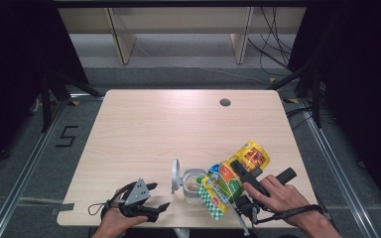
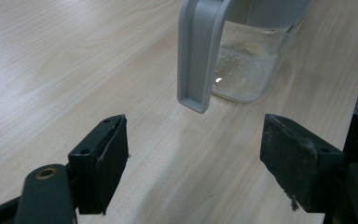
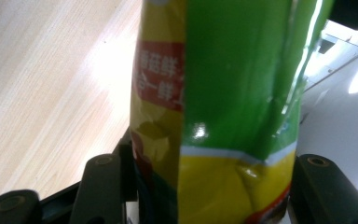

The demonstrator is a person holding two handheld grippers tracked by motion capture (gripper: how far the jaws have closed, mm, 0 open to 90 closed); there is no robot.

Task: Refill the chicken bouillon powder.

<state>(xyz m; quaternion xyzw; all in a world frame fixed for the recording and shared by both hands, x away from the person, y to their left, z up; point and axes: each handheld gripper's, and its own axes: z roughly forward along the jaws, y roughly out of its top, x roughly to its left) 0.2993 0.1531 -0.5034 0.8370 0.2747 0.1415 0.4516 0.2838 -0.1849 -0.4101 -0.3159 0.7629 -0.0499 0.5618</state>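
Snack bag [image 1: 229, 184]: clamped in R gripper [image 1: 238, 179], long axis tilted, mouth down-left over glass jar [image 1: 195, 184]. L gripper [image 1: 155, 198]: jaws apart, empty.

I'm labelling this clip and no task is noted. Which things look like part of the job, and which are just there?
In use, as far as I can judge:
- snack bag, clamped in the right gripper and tilted over the jar
- glass jar, its grey lid flipped open
- left gripper, open, near the jar

Just there:
- table
- shelving and cables behind it
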